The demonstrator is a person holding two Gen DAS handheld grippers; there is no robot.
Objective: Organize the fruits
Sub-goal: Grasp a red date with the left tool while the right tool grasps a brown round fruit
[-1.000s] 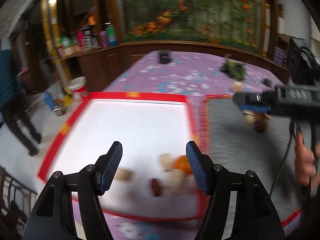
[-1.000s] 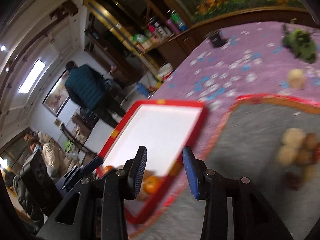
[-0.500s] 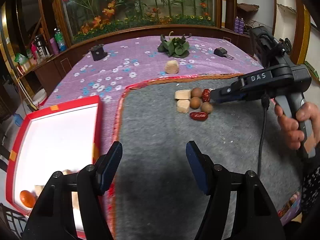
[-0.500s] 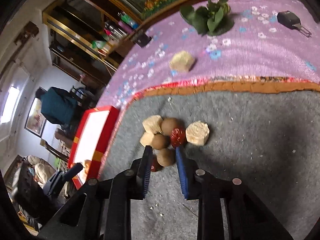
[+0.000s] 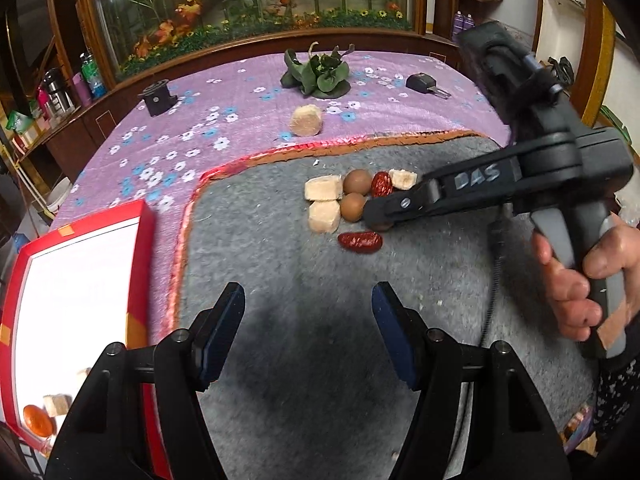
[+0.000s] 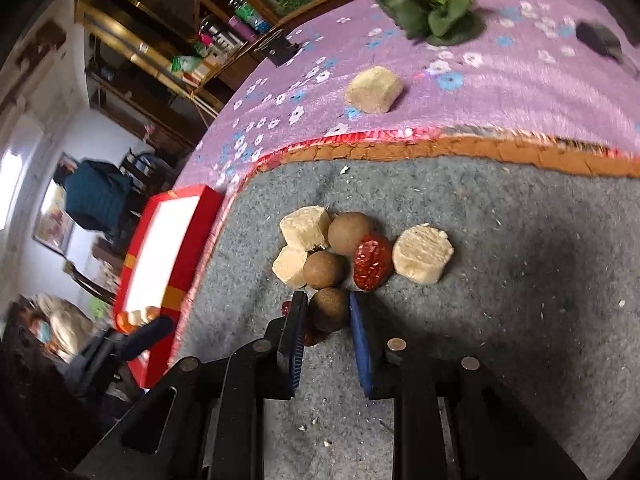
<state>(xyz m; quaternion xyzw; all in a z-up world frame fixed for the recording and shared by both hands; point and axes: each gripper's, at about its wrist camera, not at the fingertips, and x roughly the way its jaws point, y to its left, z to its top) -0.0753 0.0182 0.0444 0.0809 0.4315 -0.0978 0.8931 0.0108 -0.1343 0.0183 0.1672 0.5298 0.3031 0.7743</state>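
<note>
A small pile of fruit lies on the grey mat (image 5: 320, 360): pale chunks (image 5: 324, 188), brown round fruits (image 5: 357, 181) and red dates (image 5: 360, 241). My right gripper (image 6: 329, 308) is down at the near side of the pile. Its jaws are closing, and both pads touch a brown round fruit (image 6: 329, 309) between them. A date (image 6: 372, 264) and another brown fruit (image 6: 324, 269) lie just beyond. My left gripper (image 5: 308, 300) hangs open over bare mat with nothing in it. The red tray (image 5: 140, 240) at the left holds an orange fruit (image 5: 38, 420) and a pale chunk (image 5: 56, 404).
A purple flowered cloth (image 5: 224, 128) covers the table beyond the mat. On it sit a lone pale chunk (image 5: 306, 120), a green leafy bunch (image 5: 318, 74) and two small black objects (image 5: 158, 98) (image 5: 424, 82). A hand (image 5: 572, 280) grips the right gripper's handle. People are in the room at the left.
My left gripper swung from over the tray to over the grey mat. My right gripper came down onto the pile and narrowed its jaws around a brown round fruit.
</note>
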